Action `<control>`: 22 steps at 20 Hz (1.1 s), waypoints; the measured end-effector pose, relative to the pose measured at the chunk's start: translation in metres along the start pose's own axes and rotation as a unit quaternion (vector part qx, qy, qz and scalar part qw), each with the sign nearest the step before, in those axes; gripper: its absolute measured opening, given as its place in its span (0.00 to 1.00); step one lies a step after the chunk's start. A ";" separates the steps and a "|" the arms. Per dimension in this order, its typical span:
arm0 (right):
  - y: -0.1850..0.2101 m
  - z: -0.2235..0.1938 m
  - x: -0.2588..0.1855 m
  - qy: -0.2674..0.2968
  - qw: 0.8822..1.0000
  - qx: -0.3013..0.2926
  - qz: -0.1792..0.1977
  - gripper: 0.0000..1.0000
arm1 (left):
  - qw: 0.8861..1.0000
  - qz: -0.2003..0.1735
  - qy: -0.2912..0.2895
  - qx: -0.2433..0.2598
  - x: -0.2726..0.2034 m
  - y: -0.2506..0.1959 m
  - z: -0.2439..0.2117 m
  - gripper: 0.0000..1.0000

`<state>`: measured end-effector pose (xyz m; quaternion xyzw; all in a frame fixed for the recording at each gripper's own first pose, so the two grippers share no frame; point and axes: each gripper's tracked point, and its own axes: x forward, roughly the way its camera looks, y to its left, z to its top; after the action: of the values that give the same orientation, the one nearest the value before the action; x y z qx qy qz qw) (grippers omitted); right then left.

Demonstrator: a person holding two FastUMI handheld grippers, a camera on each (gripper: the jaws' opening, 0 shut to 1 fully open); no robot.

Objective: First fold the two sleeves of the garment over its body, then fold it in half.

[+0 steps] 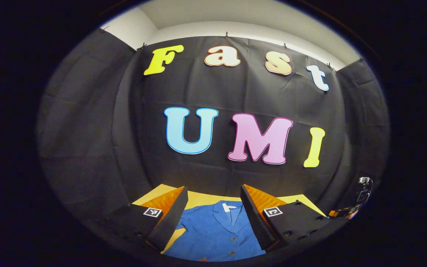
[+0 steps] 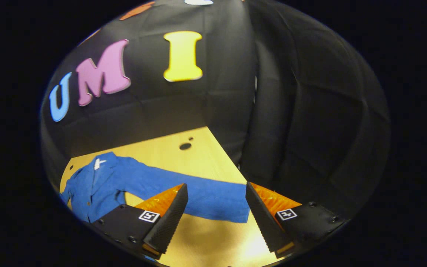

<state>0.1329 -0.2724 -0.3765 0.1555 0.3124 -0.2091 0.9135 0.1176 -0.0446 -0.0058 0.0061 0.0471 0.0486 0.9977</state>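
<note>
A blue buttoned shirt point(image 1: 213, 231) lies flat on the yellow table point(image 1: 202, 198), collar towards the back wall. In the left gripper view, my left gripper point(image 1: 209, 237) hovers open above the shirt's chest, fingers either side of the button placket. In the right gripper view the same shirt point(image 2: 98, 185) has one long sleeve point(image 2: 198, 194) stretched out to the right across the table point(image 2: 184, 159). My right gripper point(image 2: 217, 231) is open above the sleeve's cuff end, holding nothing.
The black cloth wall closes the booth behind and to the right of the table. Two dark holes point(image 2: 185, 145) sit in the tabletop beyond the sleeve. A small device on a stand point(image 1: 361, 193) is at the far right.
</note>
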 end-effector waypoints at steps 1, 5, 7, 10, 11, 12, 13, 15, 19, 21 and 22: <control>-0.007 -0.020 0.017 0.035 0.999 0.025 -0.005 0.93 | 1.000 0.010 0.004 0.010 0.009 -0.004 -0.002 0.82; -0.035 -0.065 0.046 0.110 0.989 0.084 -0.047 0.69 | 0.999 0.012 0.038 0.004 0.032 -0.036 -0.021 0.82; -0.035 -0.061 0.056 0.095 0.991 0.078 -0.051 0.78 | 0.999 0.013 0.052 0.001 0.041 -0.045 -0.029 0.82; -0.034 -0.068 0.058 0.117 0.990 0.049 -0.060 0.78 | 0.998 0.006 0.070 0.007 0.050 -0.061 -0.043 0.82; -0.035 -0.068 0.055 0.122 0.989 0.043 -0.066 0.67 | 0.997 -0.001 0.073 0.009 0.054 -0.068 -0.043 0.82; -0.042 -0.066 0.054 0.121 0.989 0.027 -0.083 0.67 | 0.997 -0.007 0.072 0.012 0.057 -0.075 -0.044 0.82; -0.042 -0.068 0.057 0.128 0.989 0.025 -0.073 0.51 | 0.997 -0.016 0.069 0.013 0.060 -0.082 -0.042 0.82; -0.036 -0.063 0.060 0.133 0.987 0.074 -0.054 0.19 | 0.997 -0.032 0.063 0.013 0.064 -0.091 -0.038 0.82; -0.031 -0.049 0.055 0.115 0.987 0.103 -0.049 0.07 | 0.997 -0.055 0.059 -0.001 0.063 -0.093 -0.037 0.82; -0.018 -0.017 0.042 0.064 0.991 0.110 -0.043 0.06 | 0.997 -0.058 0.050 0.001 0.058 -0.080 -0.031 0.82; -0.007 -0.004 0.033 0.049 0.992 0.108 -0.037 0.07 | 0.997 -0.060 0.045 0.002 0.056 -0.072 -0.030 0.82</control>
<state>0.1513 -0.2862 -0.4021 0.2519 0.3381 -0.2673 0.8665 0.1771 -0.1102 -0.0422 0.0026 0.0923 -0.0108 0.9957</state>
